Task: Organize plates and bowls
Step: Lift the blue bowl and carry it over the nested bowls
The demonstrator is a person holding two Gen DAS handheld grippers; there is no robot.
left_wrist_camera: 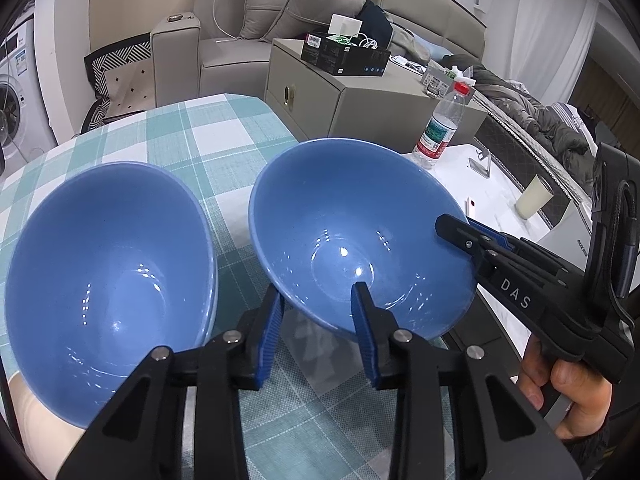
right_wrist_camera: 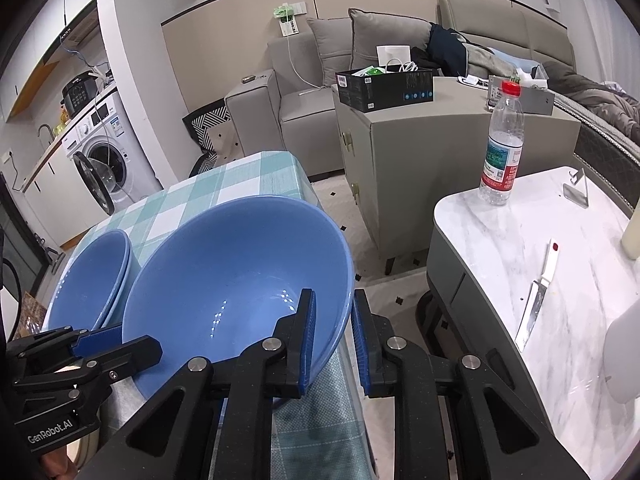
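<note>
Left wrist view: the left gripper [left_wrist_camera: 318, 332] pinches the near rim of the right bowl [left_wrist_camera: 352, 236], one finger inside and one outside. The right gripper [left_wrist_camera: 466, 236] grips its far-right rim. The stack [left_wrist_camera: 108, 268] sits just beside it on the tablecloth [left_wrist_camera: 208, 136].

Right wrist view: the right gripper [right_wrist_camera: 334, 344] clamps the bowl [right_wrist_camera: 232, 268] rim; the left gripper [right_wrist_camera: 116, 344] holds the opposite side. To nest it well, I'd lift both sides level, centre it over the stack [right_wrist_camera: 94, 276], then lower.

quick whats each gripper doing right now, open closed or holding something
left gripper: closed on the near rim of the right-hand blue bowl.
right gripper: closed on that same bowl's right rim.
</note>
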